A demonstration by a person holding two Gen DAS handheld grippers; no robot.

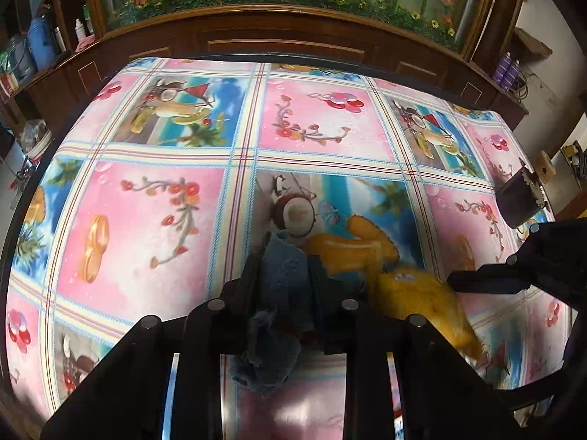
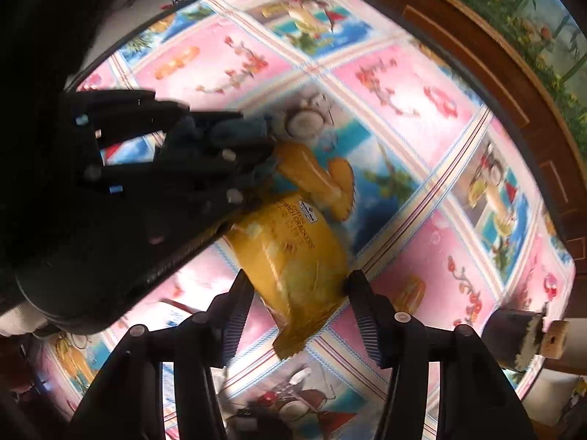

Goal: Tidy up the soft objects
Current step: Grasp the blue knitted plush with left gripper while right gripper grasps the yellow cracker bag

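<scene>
A blue cloth [image 1: 282, 293] is pinched in the left claw [image 1: 284, 278]. The right claw [image 2: 299, 289] is spread wide around the yellow cracker bag [image 2: 293, 256], nothing gripped yet, so the bag pickup looks like the step in hand; next it'd need closing on the bag, left claw crowding at 10 o'clock

Right gripper [image 2: 299, 293] with fingers [image 2: 238, 304] spread either side of a yellow packet [image 2: 293, 256] on the patterned bench [image 2: 422, 117], left gripper [image 2: 253, 135] pinching a blue cloth [image 2: 234, 128], dark pot [image 2: 510, 337] at the bench edge
</scene>
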